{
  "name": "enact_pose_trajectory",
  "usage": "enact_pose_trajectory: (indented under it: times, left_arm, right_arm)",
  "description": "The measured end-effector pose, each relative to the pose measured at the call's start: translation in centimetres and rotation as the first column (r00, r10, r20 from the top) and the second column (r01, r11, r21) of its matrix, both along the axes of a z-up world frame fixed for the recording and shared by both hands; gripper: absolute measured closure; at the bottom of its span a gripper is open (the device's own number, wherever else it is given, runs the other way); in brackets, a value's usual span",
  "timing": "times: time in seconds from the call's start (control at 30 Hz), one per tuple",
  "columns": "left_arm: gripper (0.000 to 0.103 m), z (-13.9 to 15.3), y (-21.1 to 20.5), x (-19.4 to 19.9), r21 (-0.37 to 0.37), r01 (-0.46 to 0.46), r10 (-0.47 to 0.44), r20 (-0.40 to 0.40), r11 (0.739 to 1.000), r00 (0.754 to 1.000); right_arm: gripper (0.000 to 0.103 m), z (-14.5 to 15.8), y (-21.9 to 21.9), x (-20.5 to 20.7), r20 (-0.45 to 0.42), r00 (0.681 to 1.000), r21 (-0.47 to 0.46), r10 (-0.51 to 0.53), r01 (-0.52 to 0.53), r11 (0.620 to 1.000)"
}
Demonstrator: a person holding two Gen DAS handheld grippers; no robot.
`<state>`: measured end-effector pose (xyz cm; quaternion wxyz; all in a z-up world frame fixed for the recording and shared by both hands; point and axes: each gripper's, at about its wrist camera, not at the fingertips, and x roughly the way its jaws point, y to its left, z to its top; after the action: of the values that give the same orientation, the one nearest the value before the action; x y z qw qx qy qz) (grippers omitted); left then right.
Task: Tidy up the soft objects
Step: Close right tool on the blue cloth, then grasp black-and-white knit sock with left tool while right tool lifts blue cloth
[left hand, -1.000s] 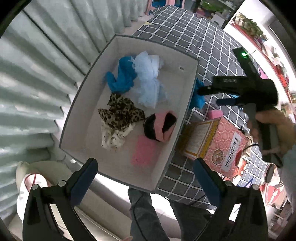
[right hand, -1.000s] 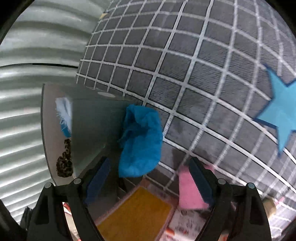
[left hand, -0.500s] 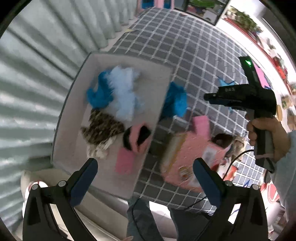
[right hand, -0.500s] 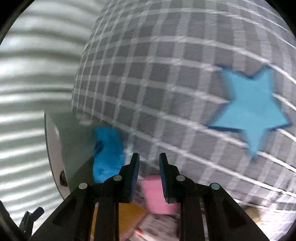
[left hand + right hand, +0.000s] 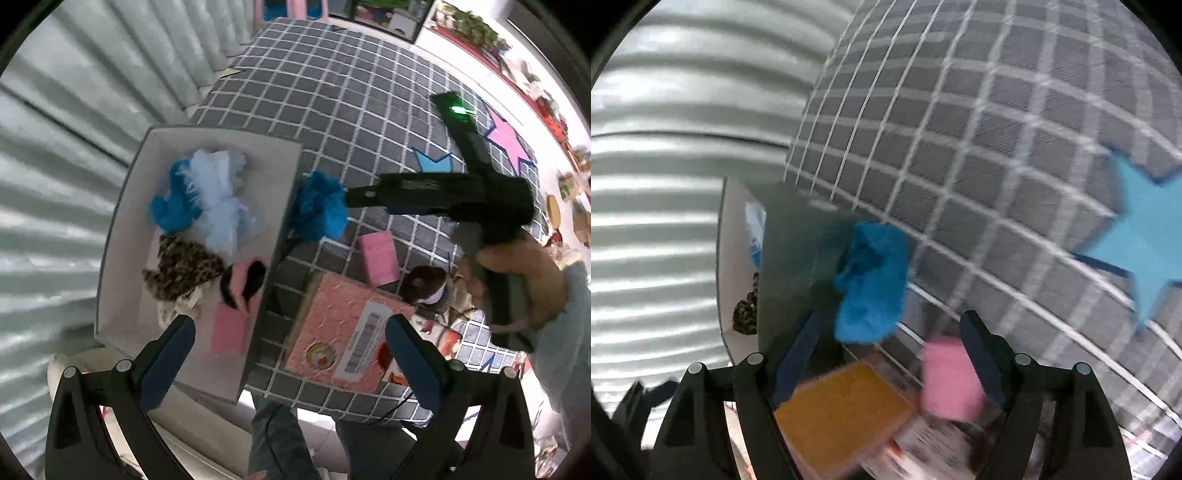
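A grey open box (image 5: 122, 221) sits on the checked cloth and holds a blue fluffy piece (image 5: 173, 206), a pale blue one (image 5: 221, 199), a leopard-print scrunchie (image 5: 181, 266), a pink and black band (image 5: 243, 278) and a pink sponge (image 5: 229, 328). Another blue fluffy piece (image 5: 319, 210) (image 5: 871, 291) lies outside, against the box wall. A pink sponge (image 5: 378, 254) (image 5: 951, 380) lies beside it. My left gripper (image 5: 291, 362) is open and empty above the box's near side. My right gripper (image 5: 890, 354) is open, just short of the outside blue piece.
A pink patterned box (image 5: 343, 332) with a barcode lies at the cloth's near edge. A dark brown object (image 5: 424, 282) lies next to it. Blue (image 5: 1145, 240) and pink (image 5: 508, 138) stars are printed on the cloth. A ribbed grey curtain (image 5: 55, 166) hangs to the left.
My right gripper shut half a second ago and has opened again, now closer to the outside blue piece. The left wrist view has shifted right, so the box sits further left.
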<state>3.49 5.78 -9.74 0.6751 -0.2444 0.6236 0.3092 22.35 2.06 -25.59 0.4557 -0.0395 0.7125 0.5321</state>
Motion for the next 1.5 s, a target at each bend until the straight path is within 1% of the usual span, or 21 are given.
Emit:
enact_pose_trajectory:
  times: [0.07, 0.13, 0.2, 0.23, 0.3, 0.37, 0.5, 0.6, 0.67, 0.83, 0.9, 1.0, 1.07, 1.13, 1.2, 1.27, 1.3, 1.37, 1.43, 1.47, 1.5]
  left_arm:
    - [0.0, 0.1, 0.1, -1.1, 0.001, -0.037, 0.037, -0.009, 0.999, 0.999]
    - [0.0, 0.0, 0.2, -2.0, -0.001, -0.071, 0.071, -0.017, 0.998, 0.997]
    - [0.0, -0.1, 0.3, -2.9, 0.0, -0.099, 0.099, -0.026, 0.995, 0.995]
    - [0.0, -0.1, 0.4, -3.1, 0.001, -0.107, 0.107, -0.025, 0.994, 0.994]
    - [0.0, -0.1, 0.4, -3.3, -0.003, -0.121, 0.121, -0.019, 0.993, 0.992]
    - [0.0, 0.0, 0.4, -3.0, -0.004, -0.117, 0.117, -0.009, 0.993, 0.993]
    - [0.0, 0.2, 0.0, -1.4, 0.002, -0.077, 0.077, 0.013, 0.997, 0.997]
    - [0.0, 0.2, -0.5, 0.0, 0.001, -0.034, 0.034, 0.022, 0.999, 0.999]
    - [0.0, 0.1, -1.0, 1.2, -0.003, -0.001, 0.001, 0.029, 1.0, 1.0]
    - [0.0, -0.9, -2.4, 4.8, -0.036, 0.077, -0.076, 0.045, 0.996, 0.996]
    - [0.0, -1.4, -3.3, 6.6, -0.041, 0.118, -0.116, 0.047, 0.992, 0.992]
    - [0.0, -2.3, -4.7, 9.2, -0.049, 0.173, -0.171, 0.045, 0.984, 0.984]
    - [0.0, -3.1, -5.3, 10.7, -0.058, 0.201, -0.199, 0.041, 0.978, 0.979]
    - [0.0, -4.1, -6.3, 12.2, -0.064, 0.239, -0.238, 0.031, 0.969, 0.971]
    - [0.0, -5.5, -7.6, 13.5, -0.073, 0.287, -0.287, 0.005, 0.955, 0.958]
    - [0.0, -7.6, -9.1, 14.5, -0.095, 0.342, -0.347, -0.035, 0.935, 0.937]
    - [0.0, -8.8, -10.0, 15.0, -0.108, 0.374, -0.382, -0.068, 0.921, 0.922]
    - [0.0, -10.5, -11.0, 15.6, -0.122, 0.409, -0.422, -0.105, 0.904, 0.901]
    - [0.0, -12.0, -11.5, 15.8, -0.142, 0.428, -0.446, -0.139, 0.892, 0.884]
    - [0.0, -12.6, -11.6, 16.0, -0.157, 0.428, -0.45, -0.148, 0.89, 0.881]
    - [0.0, -13.2, -11.6, 16.1, -0.17, 0.423, -0.448, -0.158, 0.89, 0.88]
  right_arm:
    - [0.023, -1.0, 2.0, -1.4, -0.013, 0.999, -0.005, 0.044, -0.044, 0.999]
    - [0.024, -2.1, 3.1, -2.6, -0.001, 0.997, -0.026, 0.075, -0.074, 0.997]
    - [0.059, -2.9, 3.7, -3.2, 0.037, 0.996, -0.063, 0.08, -0.077, 0.995]
    - [0.073, -2.7, 3.8, -3.3, 0.038, 0.996, -0.05, 0.08, -0.078, 0.996]
    - [0.077, -2.3, 3.5, -3.2, 0.052, 0.996, -0.045, 0.072, -0.069, 0.997]
    - [0.079, -1.8, 2.2, -1.9, 0.065, 0.997, -0.03, 0.032, -0.03, 0.999]
    - [0.079, -1.5, -1.7, 2.4, 0.021, 0.992, -0.046, -0.122, 0.123, 0.991]
    - [0.079, -1.6, -5.6, 5.9, 0.017, 0.971, -0.08, -0.237, 0.238, 0.968]
    - [0.079, -1.5, -8.2, 7.6, 0.033, 0.958, -0.104, -0.284, 0.286, 0.953]
    - [0.079, -0.8, -13.8, 9.7, 0.08, 0.929, -0.135, -0.36, 0.368, 0.92]
    - [0.079, -0.9, -16.1, 10.6, 0.103, 0.913, -0.157, -0.394, 0.406, 0.9]
    - [0.079, -1.8, -18.9, 11.2, 0.123, 0.877, -0.194, -0.464, 0.48, 0.855]
    - [0.079, -2.3, -21.6, 11.7, 0.136, 0.851, -0.219, -0.508, 0.526, 0.822]
    - [0.079, -2.6, -23.9, 11.9, 0.159, 0.833, -0.241, -0.529, 0.553, 0.798]
    - [0.079, -3.2, -26.4, 11.8, 0.166, 0.818, -0.268, -0.551, 0.575, 0.773]
    - [0.079, -4.1, -28.5, 11.1, 0.163, 0.801, -0.302, -0.576, 0.597, 0.743]
    - [0.079, -4.2, -29.6, 11.0, 0.16, 0.797, -0.311, -0.583, 0.601, 0.736]
    - [0.079, -4.9, -31.5, 10.3, 0.138, 0.784, -0.331, -0.605, 0.612, 0.719]
    - [0.072, -4.9, -32.8, 9.8, 0.111, 0.774, -0.325, -0.624, 0.621, 0.713]
    - [0.064, -4.7, -33.0, 9.5, 0.104, 0.77, -0.32, -0.629, 0.625, 0.712]
    - [0.051, -4.6, -33.4, 9.3, 0.101, 0.765, -0.312, -0.636, 0.631, 0.71]
